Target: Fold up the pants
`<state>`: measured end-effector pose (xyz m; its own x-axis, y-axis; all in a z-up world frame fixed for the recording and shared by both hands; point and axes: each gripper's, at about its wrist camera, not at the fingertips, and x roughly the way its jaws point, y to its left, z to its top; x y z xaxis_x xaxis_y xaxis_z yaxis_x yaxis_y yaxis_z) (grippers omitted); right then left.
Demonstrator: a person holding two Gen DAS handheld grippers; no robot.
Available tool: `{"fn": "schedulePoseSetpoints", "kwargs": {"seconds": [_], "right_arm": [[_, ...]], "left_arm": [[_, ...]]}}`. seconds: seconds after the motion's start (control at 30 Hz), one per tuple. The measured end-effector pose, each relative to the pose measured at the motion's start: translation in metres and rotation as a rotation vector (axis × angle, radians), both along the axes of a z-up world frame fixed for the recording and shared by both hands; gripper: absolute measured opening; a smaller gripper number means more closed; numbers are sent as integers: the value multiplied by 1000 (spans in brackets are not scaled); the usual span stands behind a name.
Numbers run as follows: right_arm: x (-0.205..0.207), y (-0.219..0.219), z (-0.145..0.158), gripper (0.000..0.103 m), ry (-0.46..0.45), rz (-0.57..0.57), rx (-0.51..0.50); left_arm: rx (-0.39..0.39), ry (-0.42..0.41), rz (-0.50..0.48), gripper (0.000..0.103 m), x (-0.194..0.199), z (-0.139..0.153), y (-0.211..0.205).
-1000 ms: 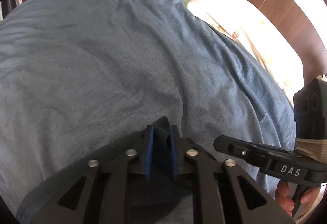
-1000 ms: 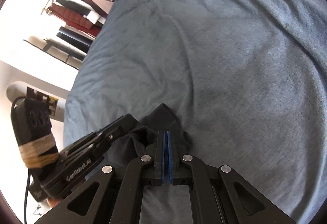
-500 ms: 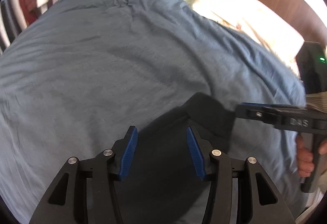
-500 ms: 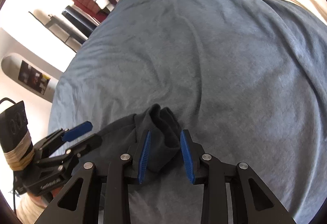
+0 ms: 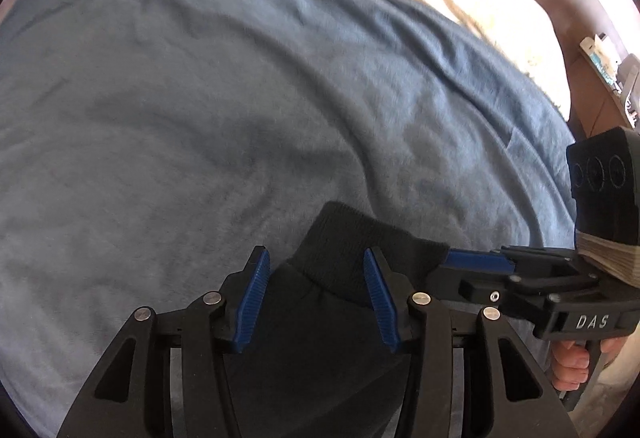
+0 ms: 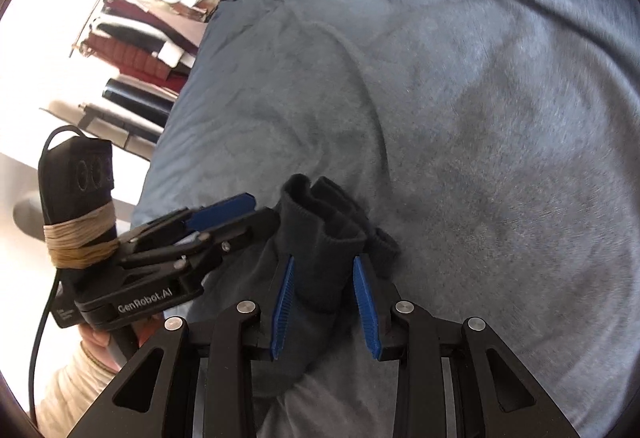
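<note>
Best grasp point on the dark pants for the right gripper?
Take the ribbed cuff of the dark pants; it stands raised off the blue blanket. Come in from the near side with the right gripper, open jaws astride the bunched cuff, clear of the left gripper.

Bright blown-out daylight, fisheye-warped edges, slight blur.

White letters "DAS" on black body of my right hand-held gripper [image 5: 476,263], seen from left wrist camera, just above my fingers on handle. White wording "GenRobot.AI" on black side of my left hand-held gripper [image 6: 232,214], seen from right wrist camera. Smaller white print on block below it, too small to read.
</note>
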<state>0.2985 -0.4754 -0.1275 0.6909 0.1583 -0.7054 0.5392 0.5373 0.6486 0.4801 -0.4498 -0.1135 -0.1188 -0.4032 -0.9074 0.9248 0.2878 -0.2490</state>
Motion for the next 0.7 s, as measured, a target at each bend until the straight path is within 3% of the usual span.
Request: {"fn": "schedulePoseSetpoints", "kwargs": {"seconds": [0.07, 0.2, 0.23, 0.27, 0.33, 0.5, 0.7], "right_arm": [[2, -4, -10, 32, 8, -12, 39], [2, -7, -29, 32, 18, -21, 109], [2, -7, -32, 23, 21, -21, 113], [2, -6, -32, 11, 17, -16, 109], [1, -4, -27, 9, 6, -16, 90], [-12, 4, 0, 8, -8, -67, -16], [0, -7, -21, 8, 49, -81, 6]], "left_arm": [[24, 15, 0, 42, 0, -9, 0], [23, -11, 0, 19, -4, -11, 4], [11, -12, -3, 18, -6, -7, 6], [-2, -14, -6, 17, -7, -3, 6], [-40, -21, -20, 16, -11, 10, 7], [-48, -31, -29, 16, -11, 6, -7], [-22, 20, 72, 16, 13, -18, -13]]}}
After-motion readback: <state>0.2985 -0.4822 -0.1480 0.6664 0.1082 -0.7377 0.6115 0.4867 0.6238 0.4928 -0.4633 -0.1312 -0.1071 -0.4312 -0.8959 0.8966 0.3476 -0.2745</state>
